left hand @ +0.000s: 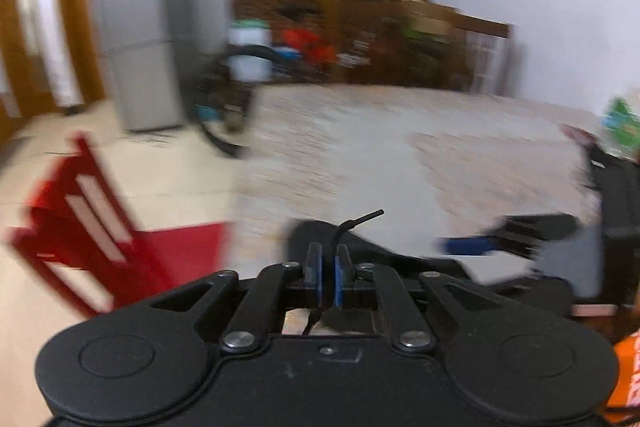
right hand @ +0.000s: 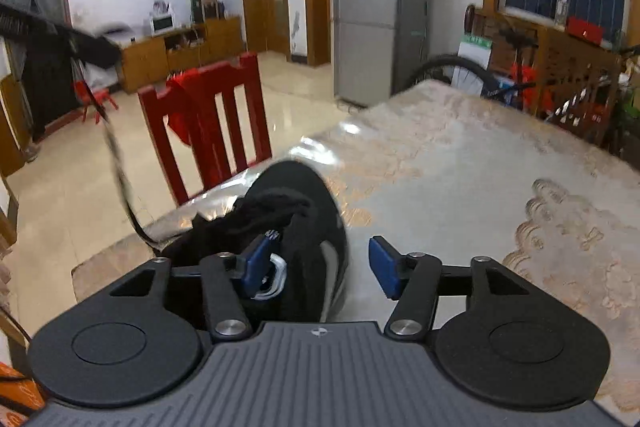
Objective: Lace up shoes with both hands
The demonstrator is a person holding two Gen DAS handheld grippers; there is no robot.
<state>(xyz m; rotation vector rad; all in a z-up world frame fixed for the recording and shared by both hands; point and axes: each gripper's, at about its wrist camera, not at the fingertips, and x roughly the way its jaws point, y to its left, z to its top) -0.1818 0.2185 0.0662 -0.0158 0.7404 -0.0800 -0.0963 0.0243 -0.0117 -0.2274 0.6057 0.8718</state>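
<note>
The black shoe [right hand: 298, 223] sits near the edge of a table with a patterned cloth [right hand: 460, 163], with its toe pointing away from the right gripper's camera. The left gripper [left hand: 328, 277] has its two blue pads pressed almost together, and the black shoelace [left hand: 352, 225] is pinched between them, with its stiff tip sticking up and out past the pads. In the right wrist view, the same lace runs as a long thin line from the side of the shoe up and off to the left, so it looks like the left gripper is pulling it out tight. The left wrist view is very blurry, so that gripper is likely moving fast. The right gripper [right hand: 318, 267] has its pads wide apart and holds nothing. Its left pad sits just beside the silver loop [right hand: 276, 277] at the side of the shoe, and its right pad hangs over the cloth. My guess is that this is the step of drawing the lace through a hole. Next, the right gripper will likely need to steady the shoe or take the lace, so the tip can be aimed at the next hole. A red chair [right hand: 208, 123] stands by the table.
</note>
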